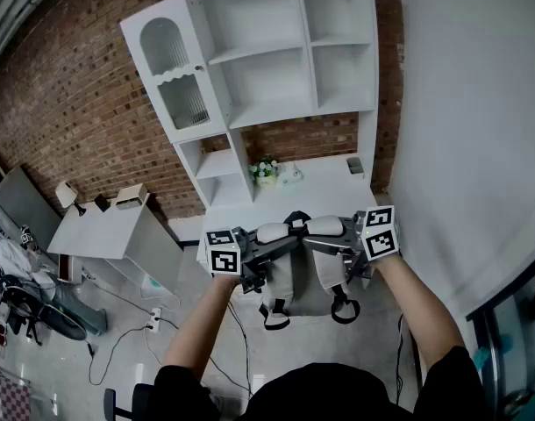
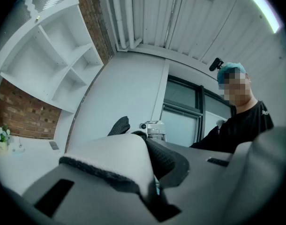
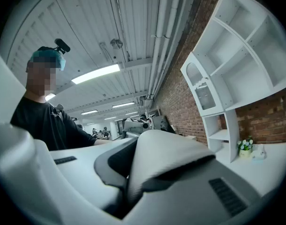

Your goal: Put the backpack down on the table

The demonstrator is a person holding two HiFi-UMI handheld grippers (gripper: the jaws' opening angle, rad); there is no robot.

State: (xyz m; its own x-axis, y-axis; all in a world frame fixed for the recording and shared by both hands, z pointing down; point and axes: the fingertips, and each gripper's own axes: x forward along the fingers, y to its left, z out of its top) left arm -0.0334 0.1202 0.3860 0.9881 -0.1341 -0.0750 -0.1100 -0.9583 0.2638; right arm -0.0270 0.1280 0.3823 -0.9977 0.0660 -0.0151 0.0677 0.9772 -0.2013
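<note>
Head view. Both arms reach forward, both tools level. The backpack [image 1: 300, 286], grey and white, hangs in the air between them, just short of the near edge of the white table [image 1: 324, 181], not resting on it. Grey floor [image 1: 127, 323] shows below the bag. The left gripper [image 1: 264, 246] is on the left strap [image 1: 273, 232] and the right gripper [image 1: 335, 239] is on the right strap [image 1: 324, 226]. The bag's body and lower loops dangle beneath. A shelf unit [image 1: 267, 60] stands on the table against the brick wall, with flowers [image 1: 266, 169] at its foot.

Left gripper view. The left gripper [image 2: 154, 187] has its jaws nearly together, pinched on the left strap [image 2: 110, 156], a white pad with dark mesh edging. The table [image 2: 26, 161] and flowers [image 2: 0, 135] lie off to the left. A person [image 2: 244, 123] in black is at the right.

Right gripper view. The right gripper [image 3: 126, 196] has its jaws nearly together, clamped on the right strap [image 3: 173, 156], white with a dark underside. The shelf unit [image 3: 237, 60] and flowers [image 3: 246, 144] are at the right, and the person [image 3: 44, 121] at the left.
</note>
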